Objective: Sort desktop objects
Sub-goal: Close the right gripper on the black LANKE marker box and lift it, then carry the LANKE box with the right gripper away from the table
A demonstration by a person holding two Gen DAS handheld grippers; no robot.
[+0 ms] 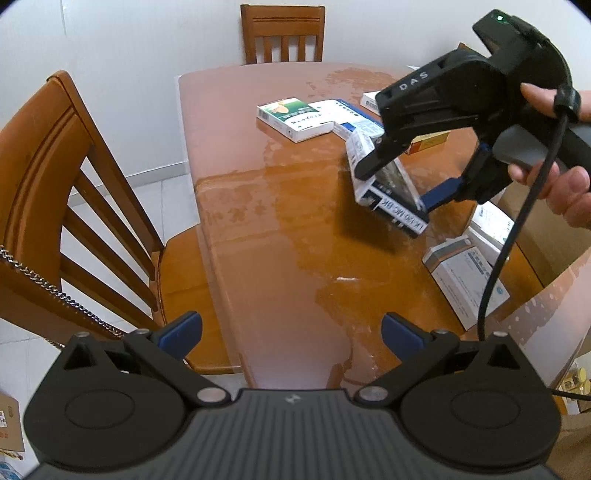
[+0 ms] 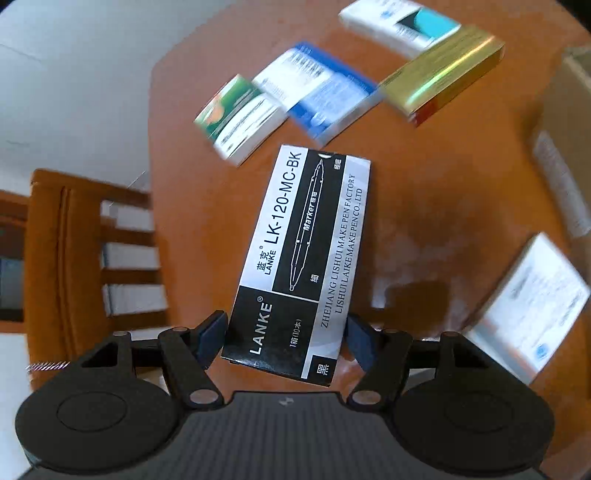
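Observation:
A black and white LANKE marker box (image 2: pixel 295 258) is clamped between the blue pads of my right gripper (image 2: pixel 286 332), which is shut on its near end. In the left wrist view the marker box (image 1: pixel 388 195) hangs tilted above the wooden table (image 1: pixel 258 221), casting a shadow, with the right gripper (image 1: pixel 395 184) and a person's hand (image 1: pixel 569 192) behind it. My left gripper (image 1: pixel 291 332) stands open over the near table edge with nothing between its fingers.
A green and white box (image 1: pixel 295 118), a blue and white box (image 1: pixel 347 114) and a gold and red box (image 1: pixel 430 142) lie at the far side. Two white boxes (image 1: pixel 469 280) sit at the right. Wooden chairs stand at the left (image 1: pixel 55 206) and far end (image 1: pixel 282 33).

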